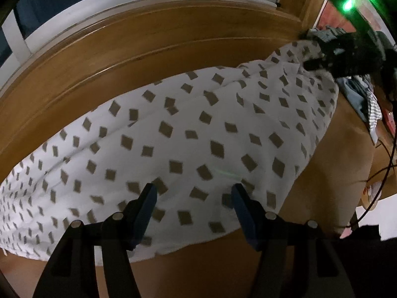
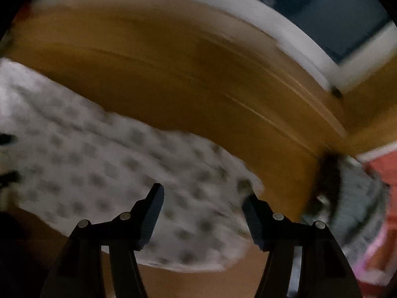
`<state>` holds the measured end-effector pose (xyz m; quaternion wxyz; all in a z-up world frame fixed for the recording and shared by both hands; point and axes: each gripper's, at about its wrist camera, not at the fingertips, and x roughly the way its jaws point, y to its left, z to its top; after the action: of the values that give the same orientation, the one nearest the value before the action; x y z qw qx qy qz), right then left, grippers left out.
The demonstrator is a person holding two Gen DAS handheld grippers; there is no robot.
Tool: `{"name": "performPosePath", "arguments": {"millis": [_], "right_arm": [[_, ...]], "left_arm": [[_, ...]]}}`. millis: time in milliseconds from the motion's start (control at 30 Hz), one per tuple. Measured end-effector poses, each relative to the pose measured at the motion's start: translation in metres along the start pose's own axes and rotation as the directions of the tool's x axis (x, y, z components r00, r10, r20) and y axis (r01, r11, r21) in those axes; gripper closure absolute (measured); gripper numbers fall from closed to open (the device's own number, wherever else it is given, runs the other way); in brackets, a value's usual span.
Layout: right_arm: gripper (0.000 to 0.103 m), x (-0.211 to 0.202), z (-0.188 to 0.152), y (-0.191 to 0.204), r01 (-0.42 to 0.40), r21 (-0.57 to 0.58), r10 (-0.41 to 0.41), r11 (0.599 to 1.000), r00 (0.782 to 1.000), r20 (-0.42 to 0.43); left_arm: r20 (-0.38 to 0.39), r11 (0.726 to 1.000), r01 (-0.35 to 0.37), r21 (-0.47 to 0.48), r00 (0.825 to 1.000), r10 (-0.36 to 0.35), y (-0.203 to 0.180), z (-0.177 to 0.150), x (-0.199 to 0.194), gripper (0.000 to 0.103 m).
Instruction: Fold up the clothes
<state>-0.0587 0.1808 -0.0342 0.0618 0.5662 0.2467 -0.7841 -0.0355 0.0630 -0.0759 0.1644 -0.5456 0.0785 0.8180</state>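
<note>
Patterned white cloth [image 1: 198,134] lay spread in a long band across the wooden surface [image 1: 330,173], close along the raised wooden ledge [image 1: 148,49] under the window — flat, I judged, so its near edge could be picked up for a fold. I had my left gripper [image 1: 194,206] hovering over that near edge, jaws wide apart and holding nothing. My right gripper [image 2: 202,211] sat likewise spread and empty over the cloth's other end — that view was too blurred to say more.

A tan counter [image 1: 335,173] runs up to a raised golden wooden ledge [image 1: 148,39], with a white-framed dark window [image 1: 74,2] just beyond the ledge and a reddish wall [image 2: 382,173] at the ledge's end.
</note>
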Motion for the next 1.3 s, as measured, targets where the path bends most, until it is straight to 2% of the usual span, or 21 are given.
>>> {"name": "performPosePath", "arguments": {"millis": [100, 200, 267, 300, 333, 400, 433, 567, 667, 700, 833, 867, 900, 933, 967, 1067, 1200, 1300], "right_arm": [[0.040, 0.019, -0.010, -0.052, 0.013, 0.174, 0.006, 0.985, 0.994, -0.108], [0.045, 0.024, -0.025, -0.103, 0.016, 0.358, 0.040, 0.934, 0.988, -0.149], [0.047, 0.006, -0.018, -0.097, -0.073, 0.335, 0.091, 0.939, 0.995, -0.039], [0.047, -0.003, -0.014, -0.093, -0.119, 0.317, 0.120, 0.941, 0.993, 0.016], [0.047, -0.007, -0.003, -0.073, -0.191, 0.253, 0.182, 0.948, 0.982, 0.058], [0.047, -0.015, 0.020, -0.034, -0.326, 0.116, 0.312, 0.938, 0.942, 0.127], [0.047, -0.013, 0.034, -0.009, -0.384, 0.050, 0.375, 0.922, 0.918, 0.130], [0.047, 0.001, 0.086, 0.096, -0.466, -0.193, 0.487, 0.864, 0.869, 0.084], [0.047, 0.004, 0.109, 0.137, -0.482, -0.284, 0.520, 0.829, 0.851, 0.073], [0.047, 0.007, 0.106, 0.142, -0.487, -0.301, 0.529, 0.820, 0.845, 0.072], [0.047, 0.019, 0.111, 0.168, -0.493, -0.373, 0.543, 0.786, 0.839, 0.037], [0.051, 0.026, 0.112, 0.172, -0.493, -0.386, 0.543, 0.780, 0.839, 0.026], [0.060, 0.029, 0.112, 0.175, -0.500, -0.391, 0.550, 0.773, 0.835, 0.019], [0.096, 0.033, 0.093, 0.181, -0.506, -0.389, 0.555, 0.770, 0.831, 0.017], [0.099, 0.030, 0.093, 0.178, -0.497, -0.378, 0.551, 0.781, 0.833, 0.043], [0.099, 0.022, 0.093, 0.169, -0.471, -0.341, 0.534, 0.814, 0.837, 0.119], [0.103, 0.035, 0.108, 0.144, -0.385, -0.213, 0.425, 0.898, 0.884, 0.194], [0.103, 0.043, 0.110, 0.137, -0.432, -0.178, 0.461, 0.884, 0.867, 0.187]], "left_arm": [[-0.002, 1.000, 0.000, 0.005, 1.000, 0.000, 0.018, -0.005, -0.001, 0.043], [-0.003, 1.000, 0.003, -0.025, 1.000, -0.003, 0.024, -0.017, -0.006, 0.043], [0.003, 0.998, 0.008, -0.070, 1.000, -0.008, 0.047, -0.031, -0.016, 0.043], [0.003, 0.996, 0.011, -0.090, 1.000, -0.011, 0.052, -0.034, -0.018, 0.043], [0.002, 0.994, 0.010, -0.113, 1.000, -0.010, 0.059, -0.037, -0.020, 0.043], [-0.006, 0.989, -0.004, -0.147, 1.000, 0.003, 0.069, -0.039, -0.019, 0.043], [-0.012, 0.987, -0.013, -0.161, 1.000, 0.012, 0.072, -0.040, -0.016, 0.043], [-0.015, 0.986, -0.045, -0.159, 0.999, 0.043, 0.065, -0.045, -0.015, 0.043], [-0.011, 0.988, -0.085, -0.127, 0.996, 0.084, 0.059, -0.057, -0.019, 0.043], [-0.008, 0.988, -0.087, -0.130, 0.996, 0.087, 0.058, -0.058, -0.018, 0.043], [0.001, 0.987, -0.079, -0.142, 0.997, 0.080, 0.062, -0.062, -0.019, 0.043], [0.001, 0.987, -0.082, -0.141, 0.997, 0.083, 0.061, -0.060, -0.017, 0.043], [0.000, 0.986, -0.084, -0.141, 0.996, 0.085, 0.059, -0.058, -0.015, 0.043], [0.000, 0.986, -0.086, -0.140, 0.996, 0.087, 0.059, -0.057, -0.013, 0.043], [-0.002, 0.986, -0.086, -0.140, 0.996, 0.086, 0.063, -0.057, -0.011, 0.043], [-0.009, 0.987, -0.085, -0.139, 0.996, 0.084, 0.076, -0.056, -0.005, 0.043], [-0.019, 0.986, -0.088, -0.139, 0.996, 0.086, 0.061, -0.070, -0.032, 0.042], [-0.022, 0.987, -0.088, -0.133, 0.996, 0.086, 0.062, -0.070, -0.032, 0.042]]}}
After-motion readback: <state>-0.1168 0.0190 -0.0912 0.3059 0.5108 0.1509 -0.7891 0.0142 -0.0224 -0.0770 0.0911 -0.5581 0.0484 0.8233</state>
